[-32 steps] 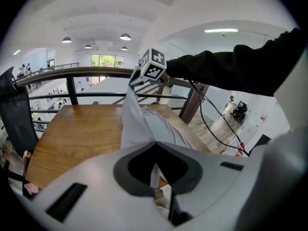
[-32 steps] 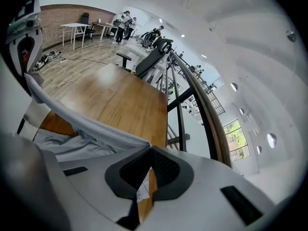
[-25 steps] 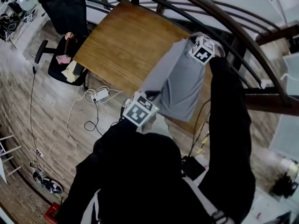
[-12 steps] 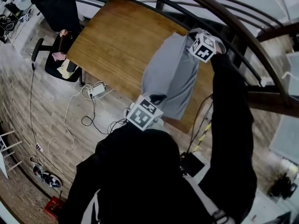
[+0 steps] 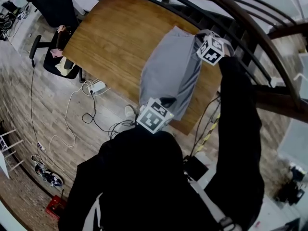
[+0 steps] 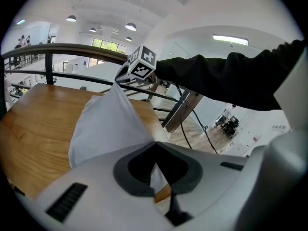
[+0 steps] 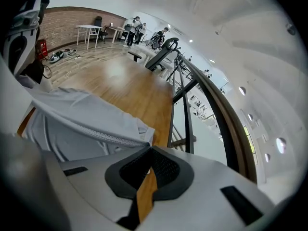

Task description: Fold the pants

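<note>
Grey pants [image 5: 171, 73] hang stretched between my two grippers over the right end of the wooden table [image 5: 115, 37]. My left gripper [image 5: 162, 105] is at the near table edge, shut on one end of the cloth; in the left gripper view the fabric [image 6: 110, 124] runs out of the closed left gripper [image 6: 155, 146]. At the far right edge my right gripper [image 5: 206, 41] is shut on the other end. The right gripper view shows the stitched hem [image 7: 96, 124] pinched in the right gripper [image 7: 148, 148]. The cloth sags in a long narrow fold between them.
A dark curved railing [image 5: 250, 28] runs along the table's far and right sides. A black office chair [image 5: 57, 57] with things on it stands left of the table. Cables and a power strip [image 5: 96, 86] lie on the wood floor, shoes [image 5: 48, 178] further left.
Both grippers have sunk toward the table with the pants. The cloth between them has drawn narrower and now hangs as a long fold over the table's right end.
</note>
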The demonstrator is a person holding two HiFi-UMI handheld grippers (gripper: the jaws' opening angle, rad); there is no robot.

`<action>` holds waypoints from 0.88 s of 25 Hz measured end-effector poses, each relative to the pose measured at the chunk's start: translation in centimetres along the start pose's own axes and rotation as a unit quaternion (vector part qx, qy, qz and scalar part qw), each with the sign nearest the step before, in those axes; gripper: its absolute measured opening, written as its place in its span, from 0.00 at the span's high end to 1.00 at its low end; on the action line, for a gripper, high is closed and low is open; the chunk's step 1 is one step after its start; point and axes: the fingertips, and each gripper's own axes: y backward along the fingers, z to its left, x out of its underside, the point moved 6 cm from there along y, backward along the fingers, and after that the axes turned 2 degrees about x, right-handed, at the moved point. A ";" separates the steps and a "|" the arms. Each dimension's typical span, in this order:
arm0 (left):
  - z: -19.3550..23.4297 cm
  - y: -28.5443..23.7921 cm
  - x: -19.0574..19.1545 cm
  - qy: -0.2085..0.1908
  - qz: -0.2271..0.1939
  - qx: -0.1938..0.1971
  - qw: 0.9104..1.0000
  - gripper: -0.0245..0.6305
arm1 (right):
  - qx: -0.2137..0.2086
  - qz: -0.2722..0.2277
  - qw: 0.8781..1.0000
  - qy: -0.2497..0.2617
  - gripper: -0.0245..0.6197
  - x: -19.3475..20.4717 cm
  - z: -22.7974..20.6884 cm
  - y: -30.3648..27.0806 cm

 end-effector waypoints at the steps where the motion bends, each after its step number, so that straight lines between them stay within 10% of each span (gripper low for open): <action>1: -0.2 -0.5 -0.1 0.009 -0.001 0.002 1.000 0.95 | -0.002 -0.001 1.000 0.001 0.95 0.4 0.2 -0.4; 22: -2.9 -12.9 2.4 0.084 0.044 0.010 0.995 0.95 | -0.023 0.022 0.999 0.002 0.95 11.1 6.5 -5.7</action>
